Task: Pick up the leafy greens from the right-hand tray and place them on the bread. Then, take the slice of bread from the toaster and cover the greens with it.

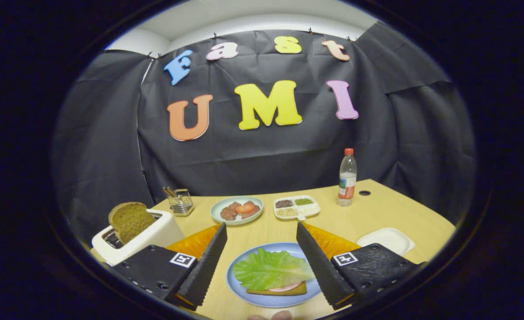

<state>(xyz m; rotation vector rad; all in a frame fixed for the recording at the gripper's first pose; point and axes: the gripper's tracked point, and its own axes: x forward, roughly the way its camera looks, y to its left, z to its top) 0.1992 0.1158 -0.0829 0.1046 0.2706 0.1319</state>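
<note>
A green lettuce leaf [270, 269] lies on a slice of bread [284, 291] with a pink slice peeking out, all on a blue plate [244, 291]. The plate sits between my fingers, low between them. My gripper [262, 260] is open and holds nothing; it hovers above the plate. A brown slice of bread [130, 221] stands upright in the white toaster [155, 235], beyond my left finger. A white tray [388, 240] lies beyond my right finger, bare on top.
Further back on the wooden table [377, 213] are a pale plate with meat and tomato [237, 210], a divided white dish of seeds [296, 206], a plastic bottle with a red cap [347, 178] and a small wire holder [181, 202]. A fingertip [270, 316] shows at the near edge.
</note>
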